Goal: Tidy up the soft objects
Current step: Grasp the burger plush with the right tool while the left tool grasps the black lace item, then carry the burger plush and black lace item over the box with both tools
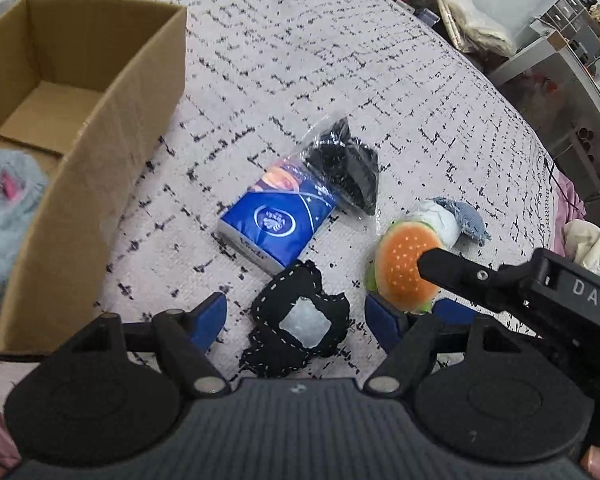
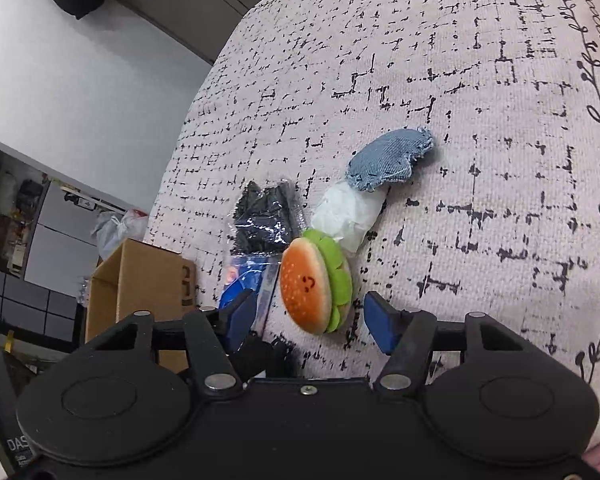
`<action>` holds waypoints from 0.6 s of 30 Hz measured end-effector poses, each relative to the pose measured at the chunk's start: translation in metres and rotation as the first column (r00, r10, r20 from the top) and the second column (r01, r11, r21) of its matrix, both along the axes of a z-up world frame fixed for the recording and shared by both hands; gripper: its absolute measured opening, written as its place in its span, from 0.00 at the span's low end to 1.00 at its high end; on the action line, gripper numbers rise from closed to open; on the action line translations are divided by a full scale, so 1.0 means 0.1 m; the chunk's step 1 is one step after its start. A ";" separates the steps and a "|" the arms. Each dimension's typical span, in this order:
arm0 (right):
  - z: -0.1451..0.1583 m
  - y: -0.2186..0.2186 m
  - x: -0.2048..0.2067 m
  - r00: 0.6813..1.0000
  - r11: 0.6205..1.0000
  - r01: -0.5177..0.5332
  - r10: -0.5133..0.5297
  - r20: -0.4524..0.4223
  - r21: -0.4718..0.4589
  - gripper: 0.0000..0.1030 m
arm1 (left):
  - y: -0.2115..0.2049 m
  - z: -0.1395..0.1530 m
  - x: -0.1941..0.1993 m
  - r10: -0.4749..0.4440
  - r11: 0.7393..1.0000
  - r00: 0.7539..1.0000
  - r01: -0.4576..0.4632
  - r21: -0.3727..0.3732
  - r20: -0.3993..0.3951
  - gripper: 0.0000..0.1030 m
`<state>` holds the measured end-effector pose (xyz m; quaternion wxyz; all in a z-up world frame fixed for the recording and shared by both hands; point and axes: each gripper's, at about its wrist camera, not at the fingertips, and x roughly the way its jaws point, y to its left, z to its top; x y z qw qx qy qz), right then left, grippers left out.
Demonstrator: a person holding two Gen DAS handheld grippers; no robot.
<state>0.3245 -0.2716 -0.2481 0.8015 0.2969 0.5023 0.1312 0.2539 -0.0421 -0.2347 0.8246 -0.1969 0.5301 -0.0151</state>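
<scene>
The landmark is the blue plastic-wrapped tissue pack [image 1: 278, 222] lying on a bed covered in a pale pink spread with a black broken-line pattern [image 1: 340, 60]. Touching its far end is a clear plastic bag of black fabric [image 1: 348, 164]. Just beside its near corner lies a black cloth piece with white stitching and a pale square centre [image 1: 298, 326], between the blue pads of the left tongs [image 1: 296, 320], which hang wide apart and hold nothing. To the right of the pack rests a round plush hamburger with an orange bun and green lettuce edge [image 2: 314, 284]; beyond it lie a crumpled white wad [image 2: 348, 212] and a frayed blue denim patch [image 2: 392, 156], each touching the next. The right tongs [image 2: 310, 320] are spread wide on either side of the hamburger, gripping nothing. Left of the pack stands an open brown cardboard box [image 1: 112, 116] with a fluffy grey plush toy with pink marks [image 1: 4, 208] inside.
</scene>
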 end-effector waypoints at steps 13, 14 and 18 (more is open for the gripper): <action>-0.10 0.14 0.08 0.997 0.994 -0.067 0.070 0.033 -0.088 0.24 | 0.00 -0.07 0.00 0.006 1.000 1.000 -0.006 -0.015 -0.006 0.32; -0.08 0.15 0.07 0.997 0.994 -0.069 0.072 0.037 -0.090 0.23 | 0.00 -0.06 -0.01 0.006 1.000 1.000 -0.006 -0.020 -0.005 0.31; 0.03 0.12 -0.02 0.996 0.994 -0.059 0.065 0.066 -0.089 0.23 | 0.01 0.05 -0.06 -0.002 1.000 1.000 0.003 -0.030 0.026 0.27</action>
